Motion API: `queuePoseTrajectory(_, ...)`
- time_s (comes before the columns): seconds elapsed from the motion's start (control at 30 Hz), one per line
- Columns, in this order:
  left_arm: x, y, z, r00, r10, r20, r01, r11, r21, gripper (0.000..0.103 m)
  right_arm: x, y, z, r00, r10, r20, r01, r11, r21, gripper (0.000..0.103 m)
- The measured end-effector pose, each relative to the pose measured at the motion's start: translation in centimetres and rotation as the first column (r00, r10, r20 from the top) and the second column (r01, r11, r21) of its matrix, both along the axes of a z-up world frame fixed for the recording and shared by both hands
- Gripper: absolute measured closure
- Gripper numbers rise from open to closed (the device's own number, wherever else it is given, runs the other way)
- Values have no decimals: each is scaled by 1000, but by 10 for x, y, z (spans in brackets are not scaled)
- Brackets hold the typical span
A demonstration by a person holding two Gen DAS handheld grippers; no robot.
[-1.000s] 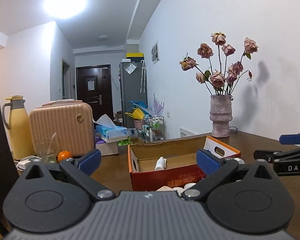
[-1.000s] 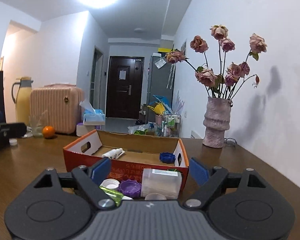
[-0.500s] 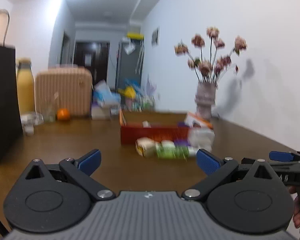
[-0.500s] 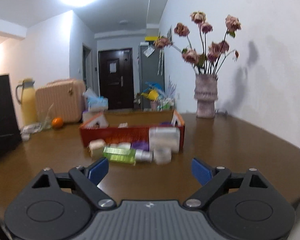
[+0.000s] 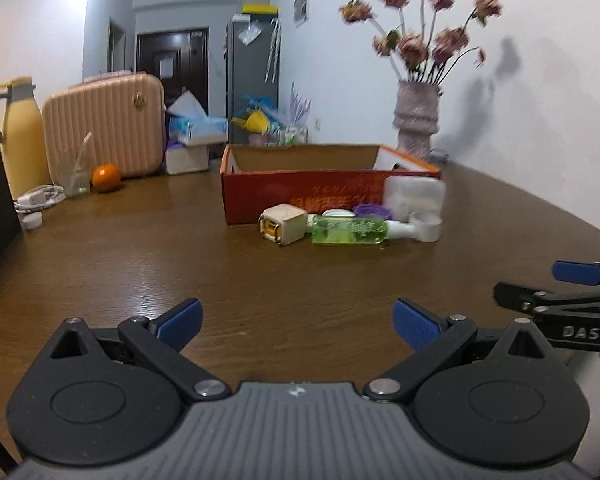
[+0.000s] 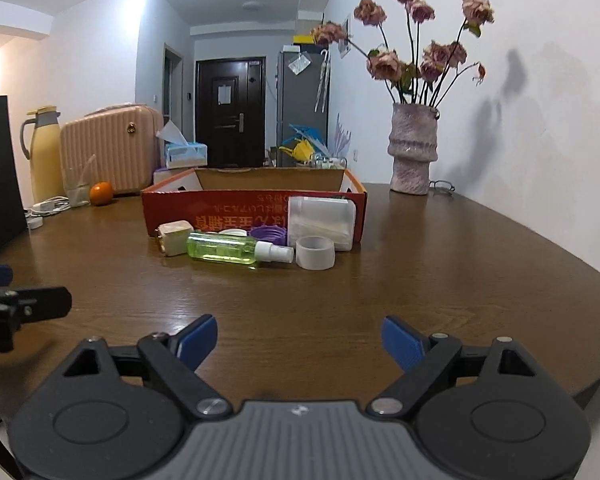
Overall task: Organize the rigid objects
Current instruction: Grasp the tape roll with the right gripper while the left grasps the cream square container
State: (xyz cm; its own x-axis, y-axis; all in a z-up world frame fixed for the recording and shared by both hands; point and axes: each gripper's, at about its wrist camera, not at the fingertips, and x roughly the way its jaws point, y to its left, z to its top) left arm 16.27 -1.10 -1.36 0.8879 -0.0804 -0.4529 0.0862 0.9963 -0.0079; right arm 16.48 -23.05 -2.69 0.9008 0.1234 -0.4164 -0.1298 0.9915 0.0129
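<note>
Left gripper (image 5: pixel 298 322) and right gripper (image 6: pixel 299 338), each with blue ribbed pads on black arms, hover spread wide and empty over the brown wood-grain table (image 6: pixel 420 280); "DAS" reads in white on the right tool's arm in the left view. Red-orange cardboard box (image 6: pixel 228 210) with upside-down yellow characters I can't read sits mid-table. Along its near wall: beige cube plug (image 6: pixel 175 237), green clear spray bottle (image 6: pixel 236 249) lying flat, purple ribbed lid (image 6: pixel 269 233), translucent cap (image 6: pixel 315 252), frosted rectangular container (image 6: pixel 322 221).
</note>
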Motion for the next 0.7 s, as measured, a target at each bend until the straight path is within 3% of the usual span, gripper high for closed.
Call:
queuePoseTrajectory(0.3,110,13,9,1000,-24,20,23,998,66,0,85,-13,7,997,30,-69,-25,998,63,21)
queuePoseTrajectory(0.4,149,16,9,998,-64,-22,65,996,57,0,117,-13,12,995,56,-77,-50,995,84,23)
queuePoseTrajectory(0.47,173,17,7,993,-101,-55,105,992,66,3,139,-12,13,994,66,-88,-59,995,78,25)
queuePoseTrajectory(0.6,210,22,-2,983,-122,-135,132,989,64,21,176,-12,11,987,77,-141,-63,993,101,31)
queuePoseTrajectory(0.7,222,23,-12,973,-157,-167,168,984,55,26,194,-9,6,984,74,-162,-62,995,81,35)
